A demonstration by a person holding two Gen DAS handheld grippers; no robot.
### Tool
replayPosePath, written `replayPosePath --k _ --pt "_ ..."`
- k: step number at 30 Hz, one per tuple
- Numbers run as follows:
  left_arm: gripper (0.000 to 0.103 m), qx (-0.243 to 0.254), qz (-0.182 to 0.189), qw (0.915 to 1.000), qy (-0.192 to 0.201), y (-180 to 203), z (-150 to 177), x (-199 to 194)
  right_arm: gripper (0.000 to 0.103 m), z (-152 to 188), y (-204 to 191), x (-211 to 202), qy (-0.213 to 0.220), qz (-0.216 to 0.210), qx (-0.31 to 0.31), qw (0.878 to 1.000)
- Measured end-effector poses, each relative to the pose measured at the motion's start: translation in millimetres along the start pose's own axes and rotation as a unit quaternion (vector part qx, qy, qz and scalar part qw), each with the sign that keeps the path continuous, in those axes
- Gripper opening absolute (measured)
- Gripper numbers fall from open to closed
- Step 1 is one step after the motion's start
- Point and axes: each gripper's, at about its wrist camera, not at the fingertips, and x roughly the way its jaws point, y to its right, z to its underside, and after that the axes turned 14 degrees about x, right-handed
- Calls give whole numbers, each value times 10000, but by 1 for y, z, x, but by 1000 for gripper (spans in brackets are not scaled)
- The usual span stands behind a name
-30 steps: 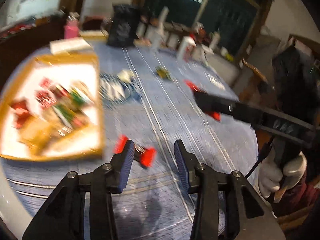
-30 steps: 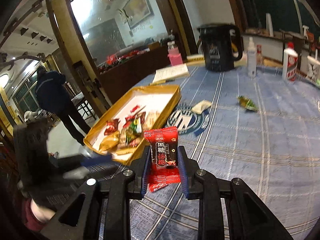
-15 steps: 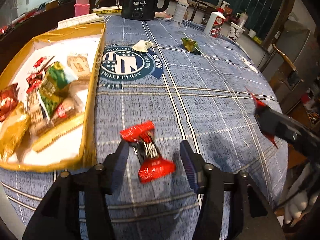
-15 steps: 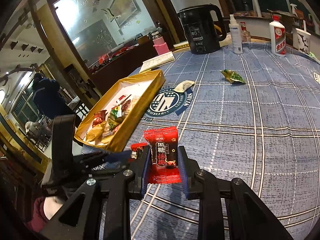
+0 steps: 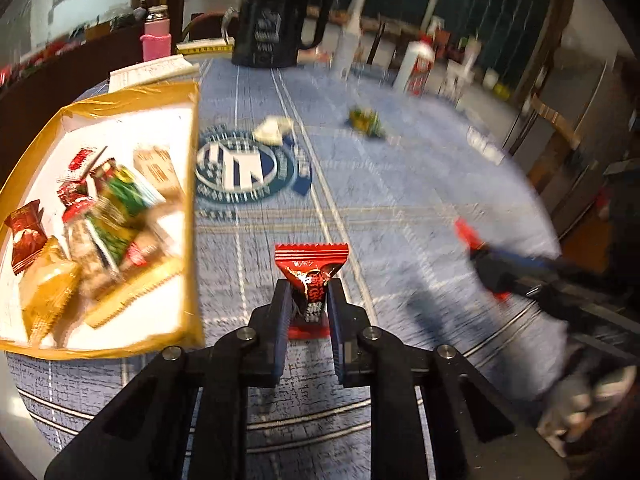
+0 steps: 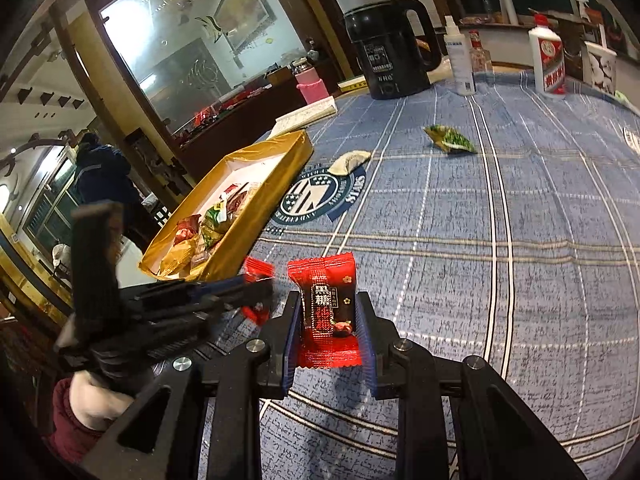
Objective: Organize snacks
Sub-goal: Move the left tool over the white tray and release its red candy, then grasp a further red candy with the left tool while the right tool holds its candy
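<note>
Your left tool [image 5: 307, 309] is clamped tight on a red candy [image 5: 310, 276], pinching its middle just above the surface [image 5: 400, 184]. Your right tool [image 6: 328, 322] grips a second red packet [image 6: 326, 312], held upright. The gold tray [image 5: 188, 216] of snacks sits by the surface's left edge; a green packet [image 6: 450, 141] and a pale one [image 6: 351, 160] lie toward the far edge.

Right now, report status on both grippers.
Left gripper shut on red candy. Right gripper shut on red packet. Gold tray left, path clear.
</note>
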Motion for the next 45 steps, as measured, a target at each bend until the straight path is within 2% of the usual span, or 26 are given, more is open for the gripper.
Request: replayPosePath --k 3,7,11,13,15,18,21,22,27,30,32,34,37,39,42,45 --pt "16 -336 127 9987 357 -29 -8 -30 26 -7 -13 -1 41 -64 -134 9999" --pt "16 -685 -223 9951 684 -82 -14 -64 26 -21 -45 4 66 -299 -341 9989" --pt "16 -1137 -411 9892 834 -130 -12 -78 26 -36 -85 23 55 -489 -597 9970" --pt "16 -1288 -407 9876 807 -140 -7 -79 26 -39 -99 35 -4 -450 -725 9963" --pt "16 -1226 -323 9883 849 -136 1 -82 26 -39 -104 53 -158 -172 -779 9967" --pt "18 -1074 -72 9906 842 -123 12 -82 26 -29 -91 83 -443 236 -675 9965" --pt "31 -925 251 9922 795 -102 15 -75 26 -20 -75 97 -605 423 -543 9958" --pt "34 -887 350 9925 759 -96 15 -71 26 -18 -70 98 -575 487 -512 9958" --pt "34 -434 865 9942 474 -45 5 -39 26 -15 -35 78 -413 568 -108 9975" --pt "34 -177 930 9954 173 -19 -6 -10 26 -13 -16 64 -329 575 61 9978" --pt "34 -21 729 9973 -44 -7 -13 10 26 -10 -6 55 -297 538 138 9980" --pt "34 141 246 9992 -278 2 -19 31 26 -8 1 47 -262 481 191 9983" --pt "34 409 -362 9973 -500 10 -26 49 26 -6 9 39 -226 347 239 9989" --pt "36 500 -535 9956 -587 14 -31 57 26 -6 13 37 -217 272 253 9991" --pt "37 708 -869 9914 -673 19 -36 66 26 -6 19 37 -234 178 289 9991" --pt "34 1300 -1416 9789 -689 31 -28 73 26 -4 22 37 -249 115 312 9991"
